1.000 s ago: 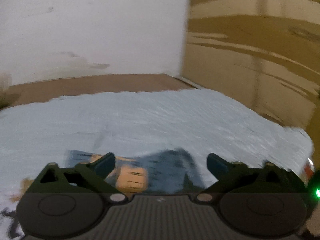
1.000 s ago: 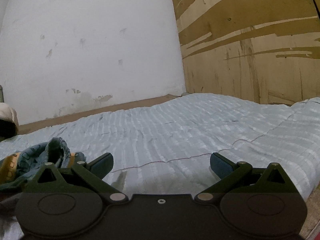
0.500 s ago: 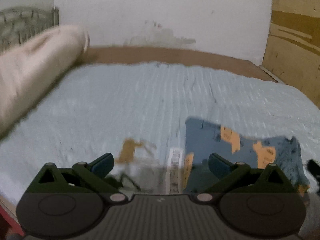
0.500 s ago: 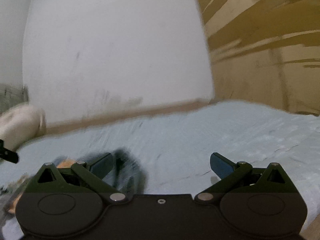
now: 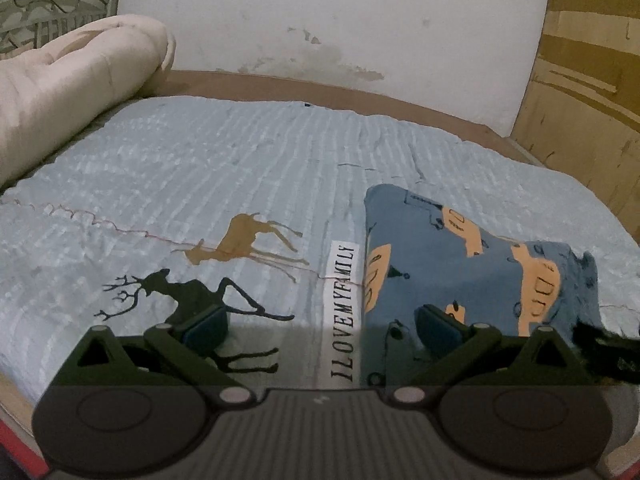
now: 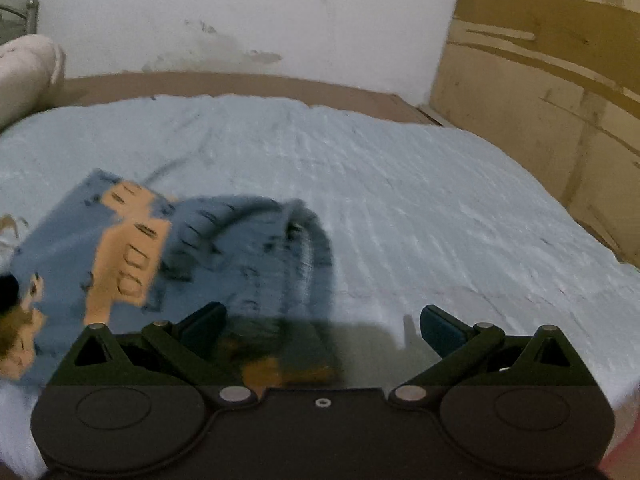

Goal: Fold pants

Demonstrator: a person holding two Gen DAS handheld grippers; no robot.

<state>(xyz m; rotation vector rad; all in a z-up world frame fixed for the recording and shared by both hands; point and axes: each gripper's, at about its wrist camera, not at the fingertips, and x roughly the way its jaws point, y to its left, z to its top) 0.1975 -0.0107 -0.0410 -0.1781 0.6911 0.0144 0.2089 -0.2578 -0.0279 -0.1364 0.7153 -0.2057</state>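
Blue pants [image 5: 460,264] with orange car prints lie on the light blue bedspread [image 5: 240,176], to the right in the left wrist view. My left gripper [image 5: 322,324] is open and empty above the spread, its right finger over the pants' near left edge. In the right wrist view the pants [image 6: 168,256] lie blurred at the left, with a bunched dark fold near the middle. My right gripper [image 6: 322,324] is open and empty, its left finger over the pants' near edge. Its tip shows at the right edge of the left wrist view.
A rolled beige quilt [image 5: 68,80] lies at the bed's far left by a metal headboard [image 5: 52,4]. A white wall [image 5: 320,20] stands behind the bed and a wooden panel [image 6: 540,80] at the right. The spread carries deer prints [image 5: 248,240] and a text strip [image 5: 344,312].
Both cameras have swung left and tilted down over the bed. The pants, earlier bunched under the grippers, now lie spread out flatter. Both grippers stay open.
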